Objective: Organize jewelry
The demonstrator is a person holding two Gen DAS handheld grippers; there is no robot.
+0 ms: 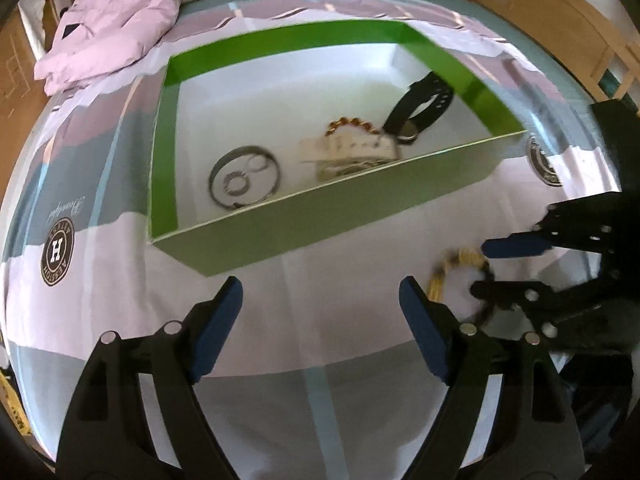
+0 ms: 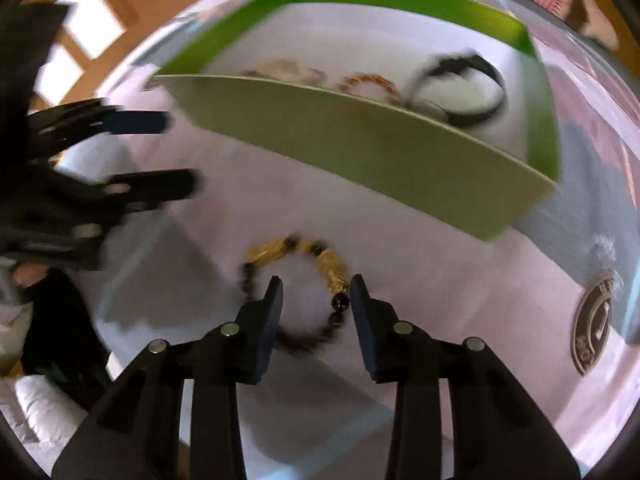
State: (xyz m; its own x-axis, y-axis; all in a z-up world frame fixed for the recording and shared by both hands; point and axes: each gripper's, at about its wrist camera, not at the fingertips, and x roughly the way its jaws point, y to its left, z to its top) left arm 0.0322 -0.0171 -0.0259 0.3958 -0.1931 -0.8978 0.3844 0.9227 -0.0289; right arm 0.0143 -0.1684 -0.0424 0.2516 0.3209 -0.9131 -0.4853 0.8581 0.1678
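The right gripper [image 2: 316, 292] stood part open over the beaded bracelet [image 2: 320, 268] on the bedsheet [image 1: 280, 300], gripping nothing. The left gripper [image 1: 320, 300] (empty) gaped wide before the green box [image 1: 320, 220].

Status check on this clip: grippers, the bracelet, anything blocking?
Left gripper open, empty. Right gripper open, straddling the beaded bracelet on the bedsheet, not yet closed. Green box beyond, already holding jewelry. Path clear.
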